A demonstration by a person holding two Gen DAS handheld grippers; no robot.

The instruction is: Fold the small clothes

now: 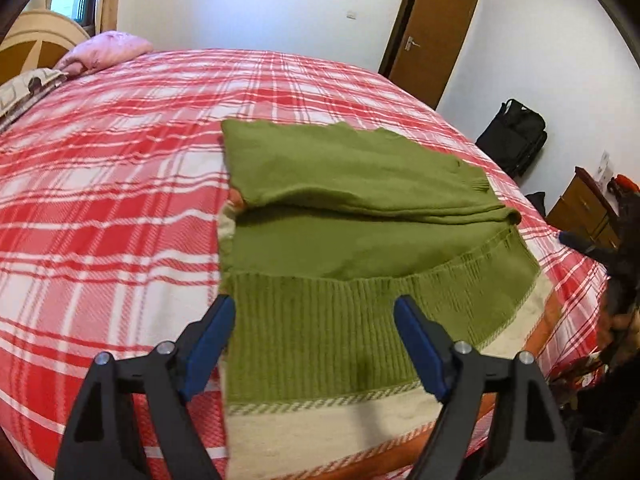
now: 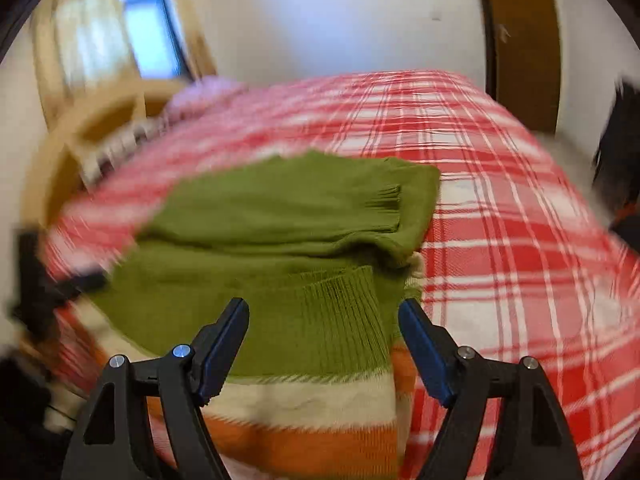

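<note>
While sweater [image 1: 360, 208] lies beyond fingertips | left gripper [image 1: 314, 308] agape | right gripper [image 2: 323, 312] agape

Your bed [image 1: 120, 200], in red plaid, carries the folded sweater [image 1: 340, 200] near you and pillows [image 1: 108, 46] far left.

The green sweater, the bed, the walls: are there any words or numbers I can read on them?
None can be read.
Green sweater: only plain knit and stripes, no label showing.
Red checked bedspread: pattern only.
White thing on the cabinet: too small to tell whether it bears print.
Right wrist view: too blurred for any text.
</note>
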